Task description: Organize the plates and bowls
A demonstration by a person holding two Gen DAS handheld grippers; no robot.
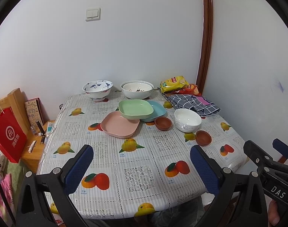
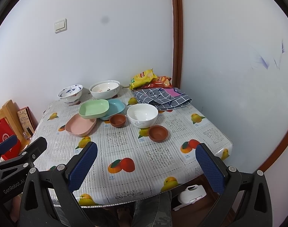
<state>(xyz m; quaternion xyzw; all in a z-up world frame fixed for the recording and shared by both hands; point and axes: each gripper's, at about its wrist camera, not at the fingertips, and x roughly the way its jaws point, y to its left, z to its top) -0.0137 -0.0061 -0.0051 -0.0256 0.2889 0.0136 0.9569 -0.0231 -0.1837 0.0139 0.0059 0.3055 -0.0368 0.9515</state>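
Three square plates sit piled loosely near the middle of the tabletop: the green plate rests tilted on top, overlapping the pink plate in front and the blue plate behind it. Just to the right stand a small brown bowl, a white bowl and a second brown bowl. At the far edge by the wall are a blue-patterned bowl and a large white bowl, which seems to have another nested inside.

Further out, a checked cloth and snack bags fill the far right corner.

Both tools hover over the near edge, well apart from the dishes. The left tool has its jaws spread wide and holds nothing; the right tool is likewise wide open and empty.

Sorting looks not yet begun. A sensible first move would be reaching forward to the green plate's rim and squaring it onto the pink one; the shallow edge calls for a low, level approach.
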